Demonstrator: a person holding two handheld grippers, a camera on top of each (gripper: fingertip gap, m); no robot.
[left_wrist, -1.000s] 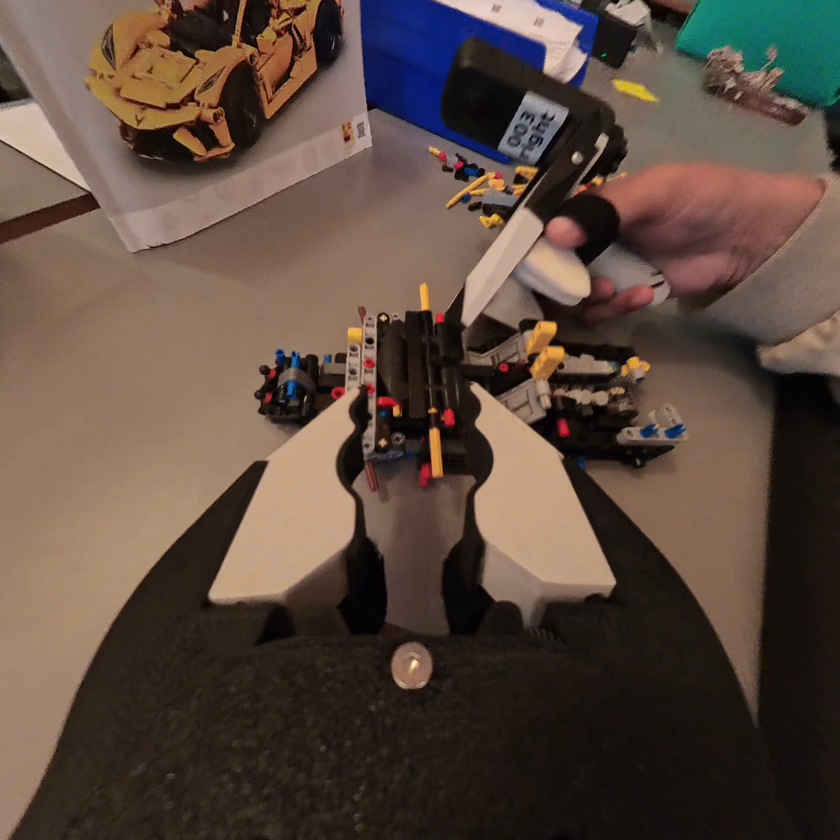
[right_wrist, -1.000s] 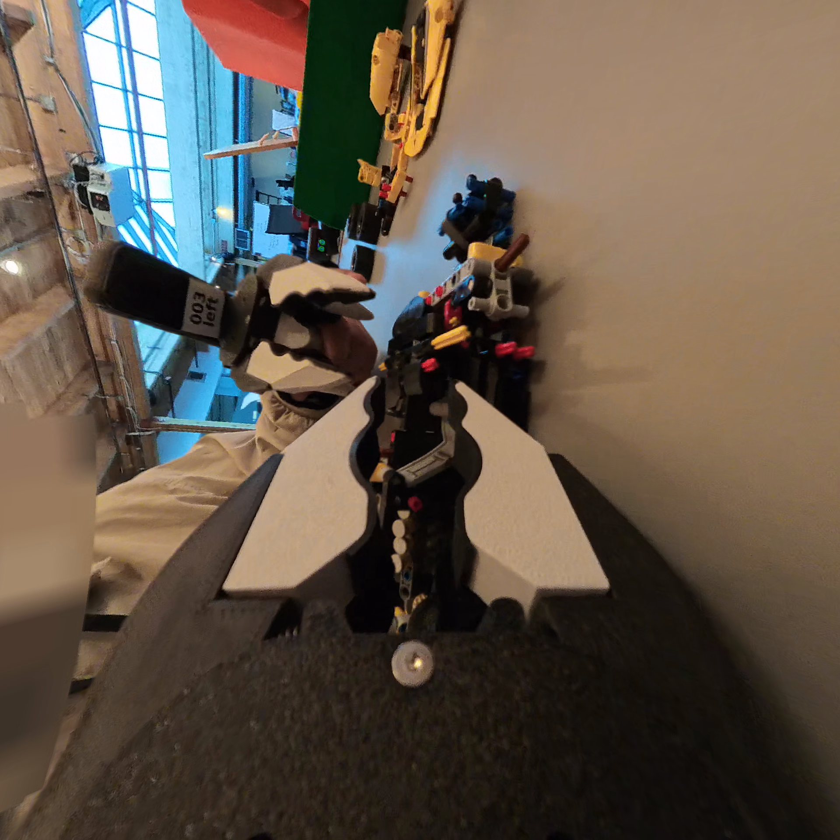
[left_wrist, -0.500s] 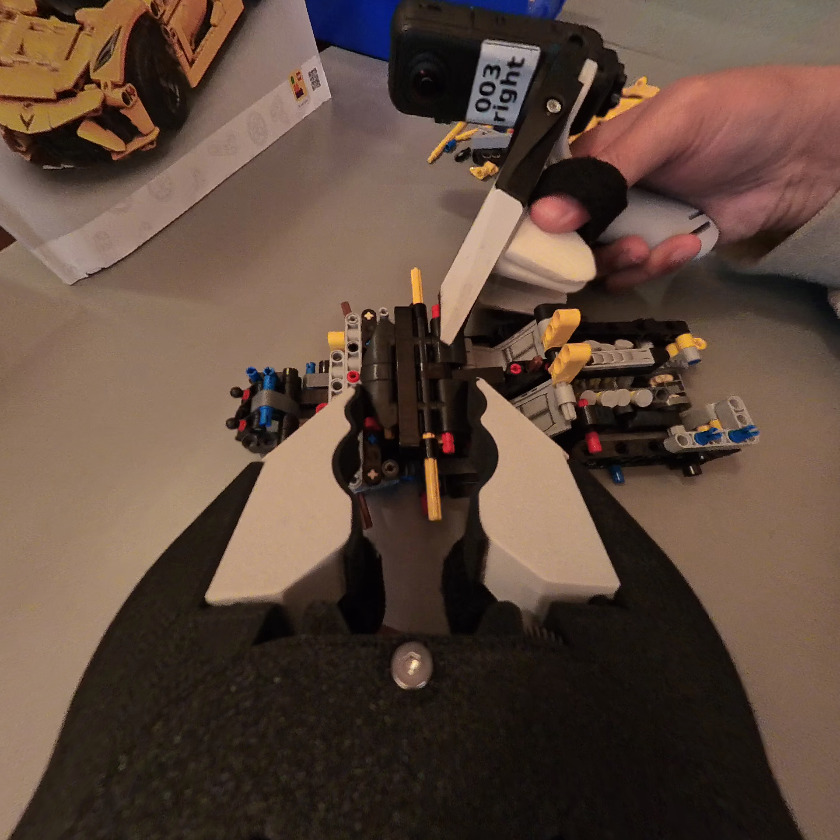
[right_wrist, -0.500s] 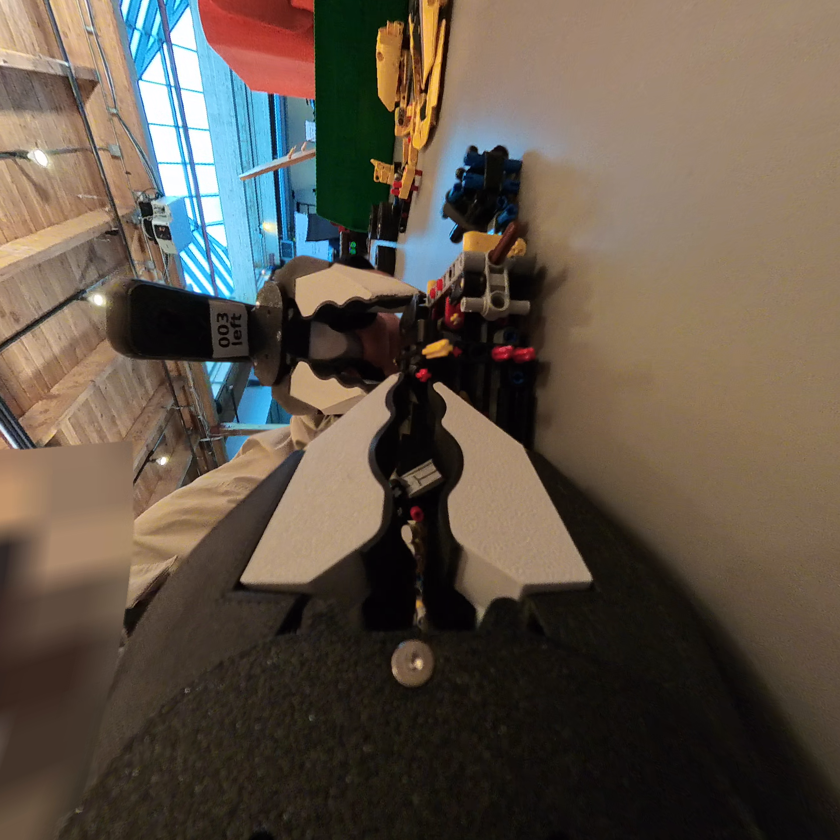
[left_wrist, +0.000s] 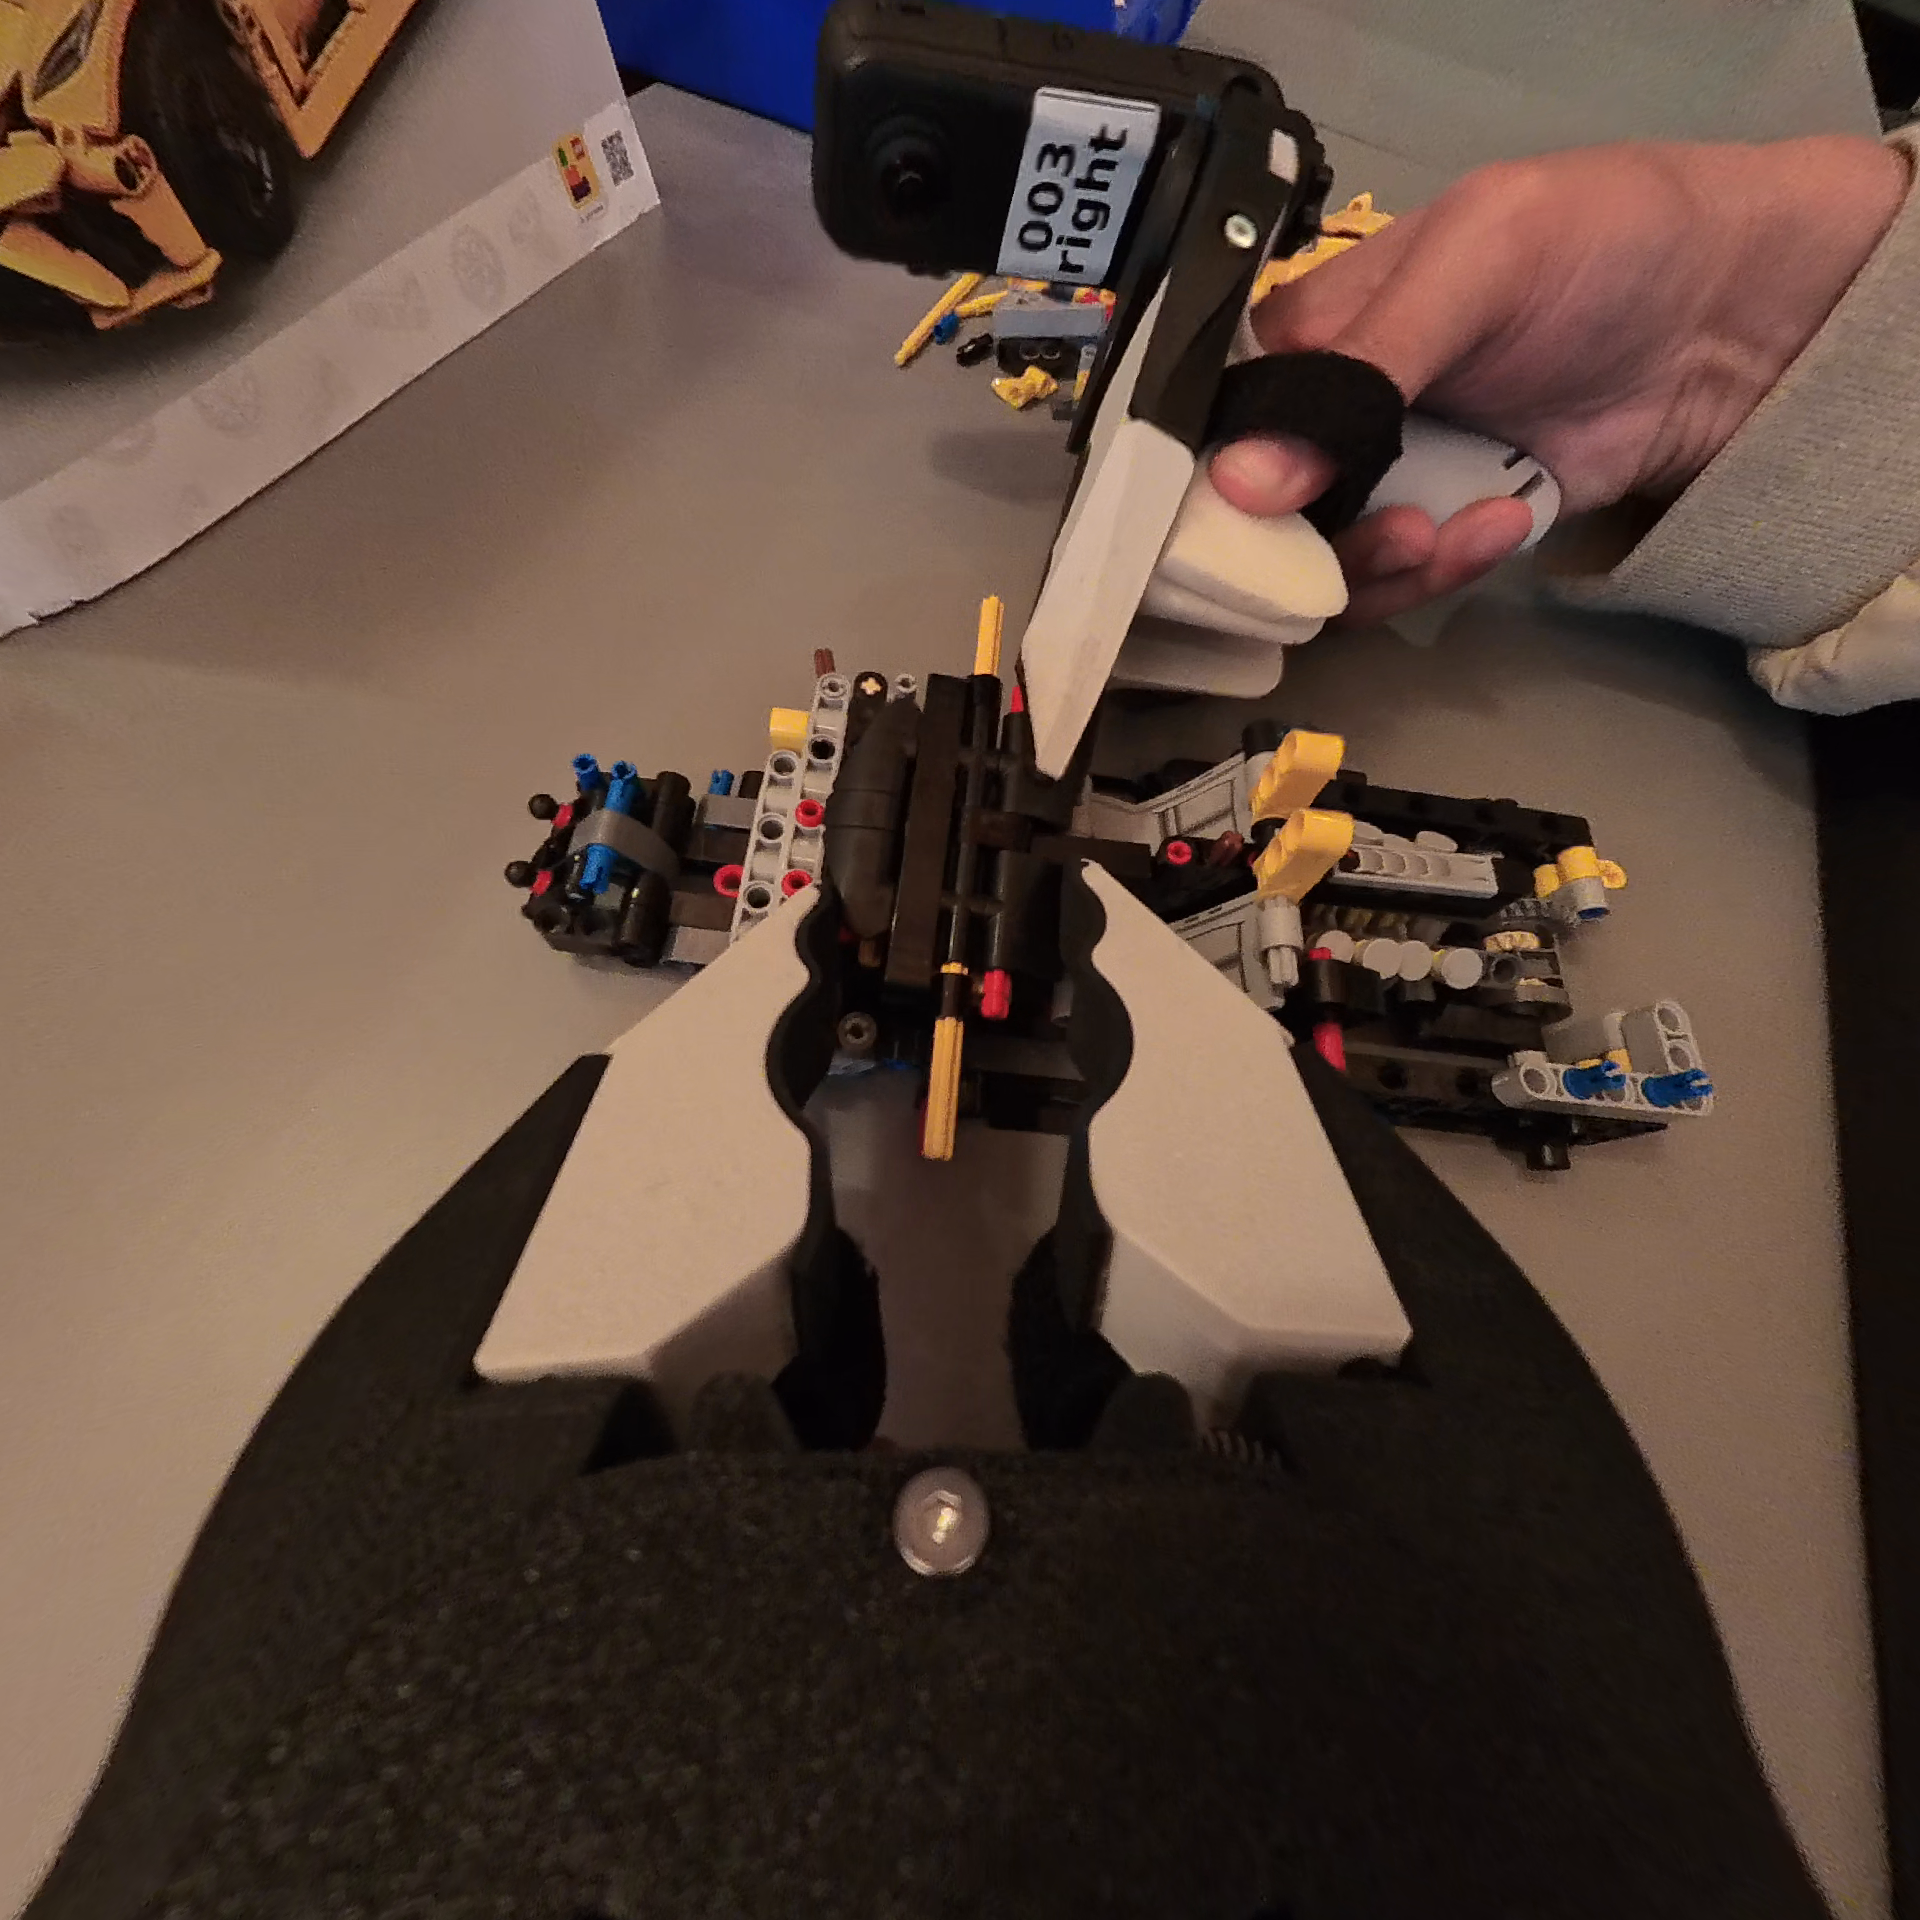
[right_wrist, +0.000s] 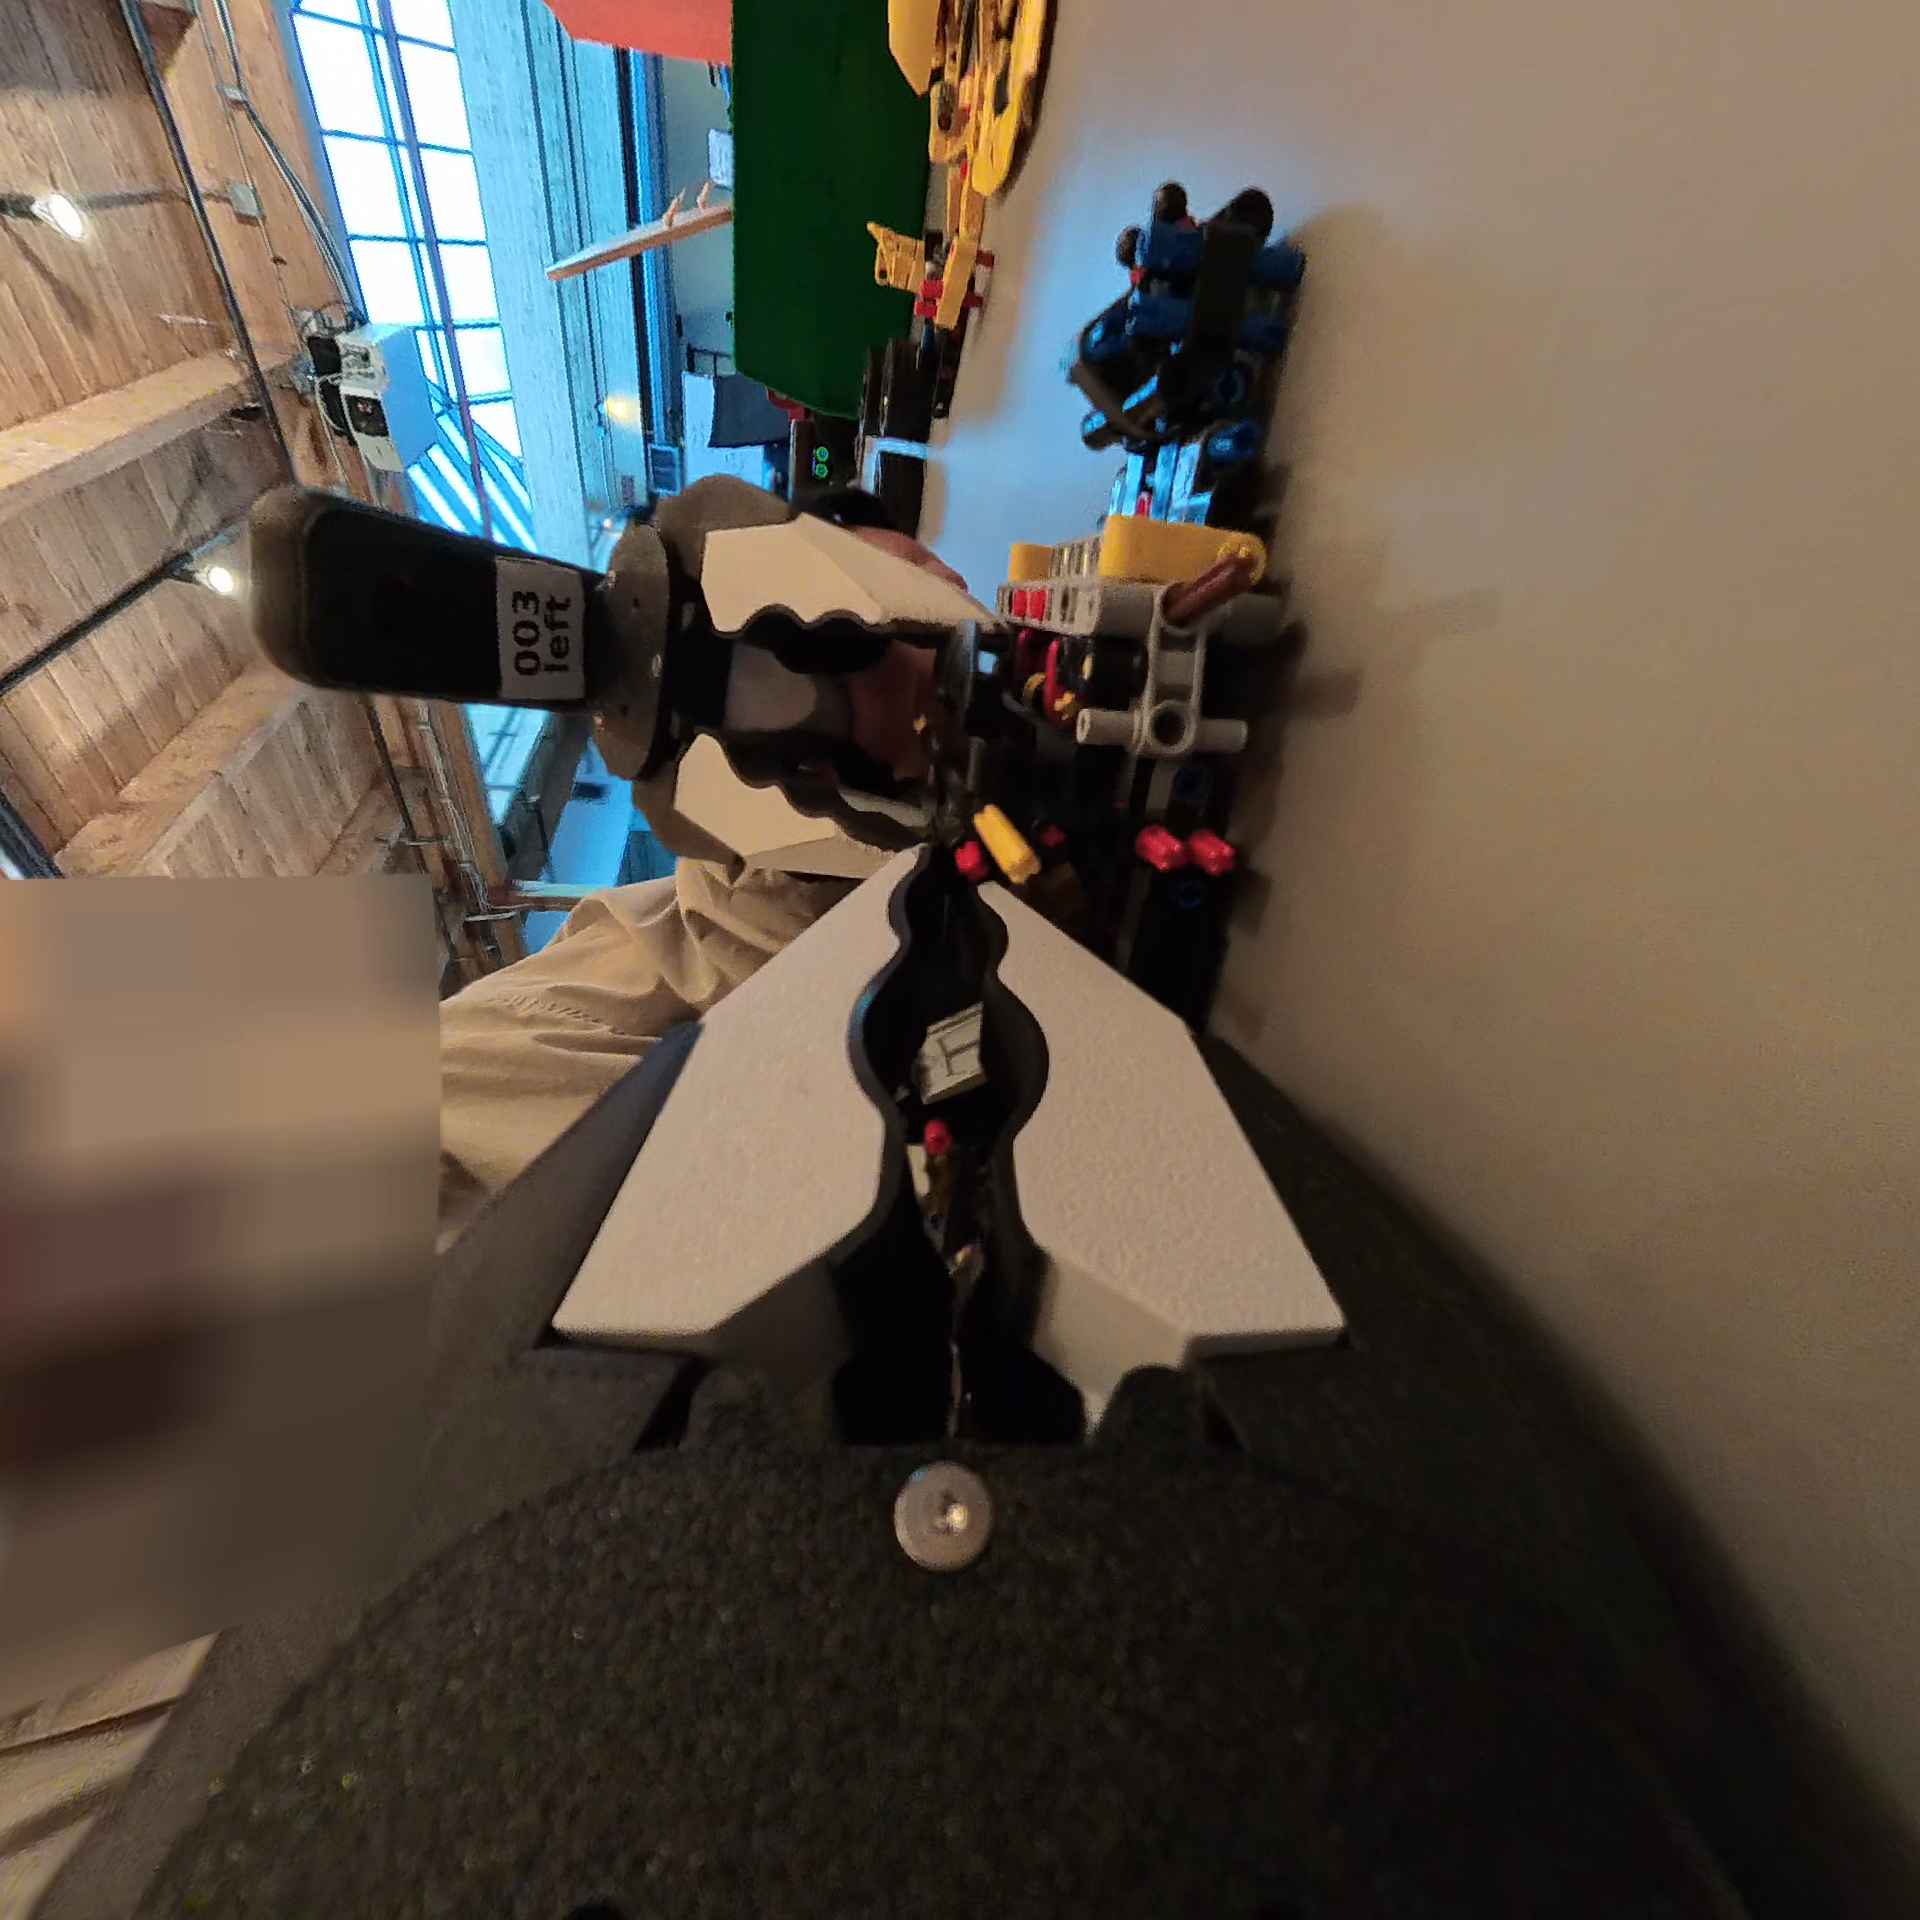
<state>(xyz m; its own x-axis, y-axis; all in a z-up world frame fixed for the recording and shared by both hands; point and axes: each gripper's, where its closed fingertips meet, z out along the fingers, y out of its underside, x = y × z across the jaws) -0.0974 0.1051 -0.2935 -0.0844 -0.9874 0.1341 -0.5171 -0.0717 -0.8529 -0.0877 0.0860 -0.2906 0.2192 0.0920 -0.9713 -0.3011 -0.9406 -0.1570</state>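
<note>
Both tools are on the brick car chassis (left_wrist: 1039, 894) lying crosswise on the counter (left_wrist: 312, 790): left tool (left_wrist: 951, 914) clamps its black midsection, right tool (right_wrist: 951, 883) pinches a narrow part just above.

Loose bricks (left_wrist: 1023, 343) and box (left_wrist: 291, 208) crowd table's (left_wrist: 312, 831) far side

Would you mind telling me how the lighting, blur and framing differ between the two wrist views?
Left wrist view: dim, warm light, soft shadows on the grey table, the brick model sharp, wide-angle bending at the edges. Right wrist view: rolled sideways, bright blue windows blown out, the left gripper slightly motion-blurred, a mosaic patch at left.
</note>
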